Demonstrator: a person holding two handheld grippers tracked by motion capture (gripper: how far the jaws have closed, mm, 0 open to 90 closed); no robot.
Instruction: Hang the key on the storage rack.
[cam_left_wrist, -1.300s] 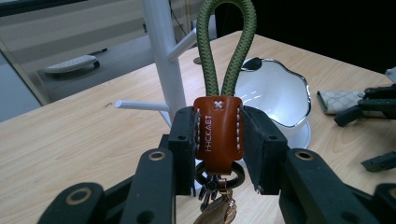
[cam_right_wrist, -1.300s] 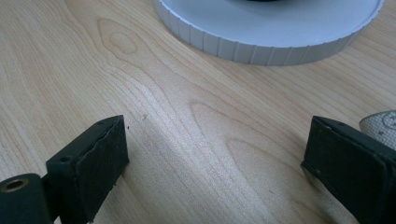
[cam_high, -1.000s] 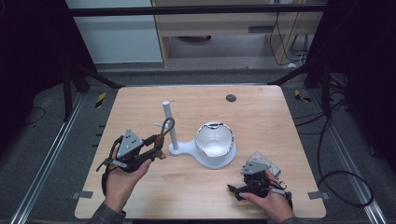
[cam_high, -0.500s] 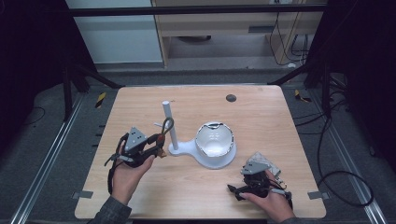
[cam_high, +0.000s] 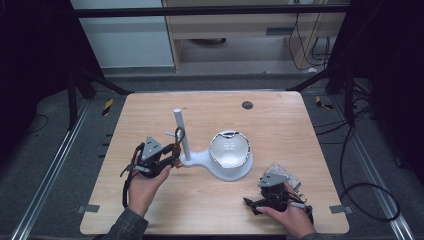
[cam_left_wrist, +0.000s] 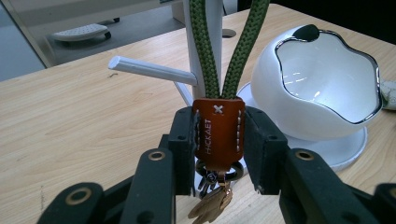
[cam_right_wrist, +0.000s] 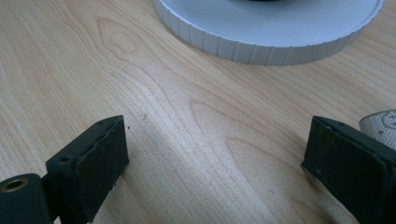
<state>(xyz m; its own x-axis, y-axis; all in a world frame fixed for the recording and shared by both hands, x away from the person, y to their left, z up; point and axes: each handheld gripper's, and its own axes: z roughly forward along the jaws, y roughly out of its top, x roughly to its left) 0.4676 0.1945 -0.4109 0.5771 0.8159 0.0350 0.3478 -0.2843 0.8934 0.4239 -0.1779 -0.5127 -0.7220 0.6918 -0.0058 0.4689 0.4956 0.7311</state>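
Keyring strap: an orange leather tab stitched to a green cord loop, pinched between the two pads of the left gripper, which is clamped on the tab with the keys dangling just below the fingers. The cord loop rises straight up from the tab, directly ahead of the fingertips, and stands in front of the upright post of the white stand; a slim side peg juts from that post just beyond and to the left of the loop. Past the right-hand pad sits the white bowl-shaped cup on the stand's round base. The step in hand appears to be hanging the strap on the stand; the next move would call for carrying the loop over the peg's free end, then easing the pads apart. Farther across the table, the right gripper rests on the wood with its fingers spread and nothing between them, the base's ribbed rim lying ahead of its fingertips.
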